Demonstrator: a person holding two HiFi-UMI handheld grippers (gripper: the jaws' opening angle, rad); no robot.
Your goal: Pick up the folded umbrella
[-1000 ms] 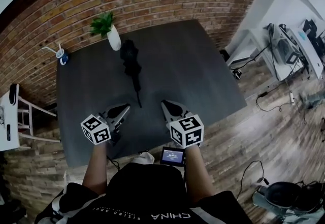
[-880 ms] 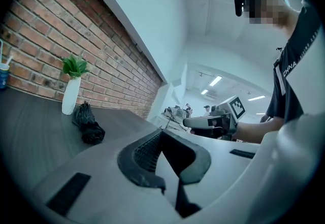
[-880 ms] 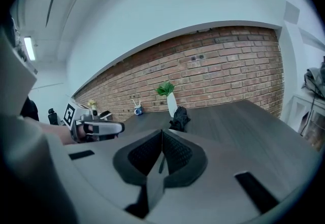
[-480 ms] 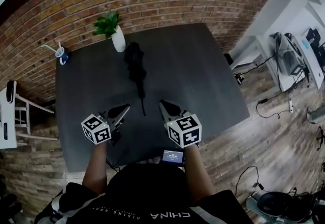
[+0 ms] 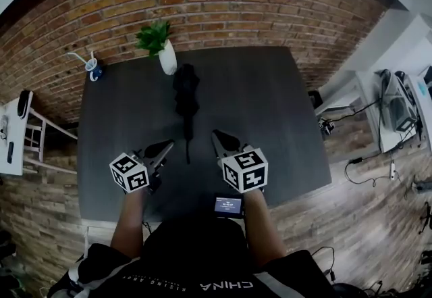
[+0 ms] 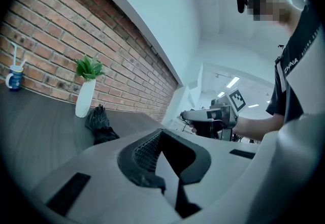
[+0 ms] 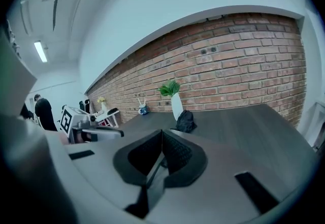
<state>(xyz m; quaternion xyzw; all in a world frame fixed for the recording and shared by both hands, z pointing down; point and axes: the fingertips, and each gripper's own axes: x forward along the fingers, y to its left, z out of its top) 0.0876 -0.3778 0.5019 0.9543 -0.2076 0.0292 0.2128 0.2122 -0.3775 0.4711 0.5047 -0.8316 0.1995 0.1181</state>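
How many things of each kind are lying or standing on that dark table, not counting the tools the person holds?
Folded black umbrella: 1
White vase with a green plant: 1
Cup with straws: 1
Total: 3

Dark table (image 5: pixel 270 114) bears folded umbrella (image 5: pixel 185 90), vase (image 5: pixel 167 60) (holding a plant (image 5: pixel 154 36)) and cup (image 5: pixel 94 71).

Black umbrella (image 5: pixel 185 97); dark grey table (image 5: pixel 270 121); white vase (image 5: pixel 167 60).
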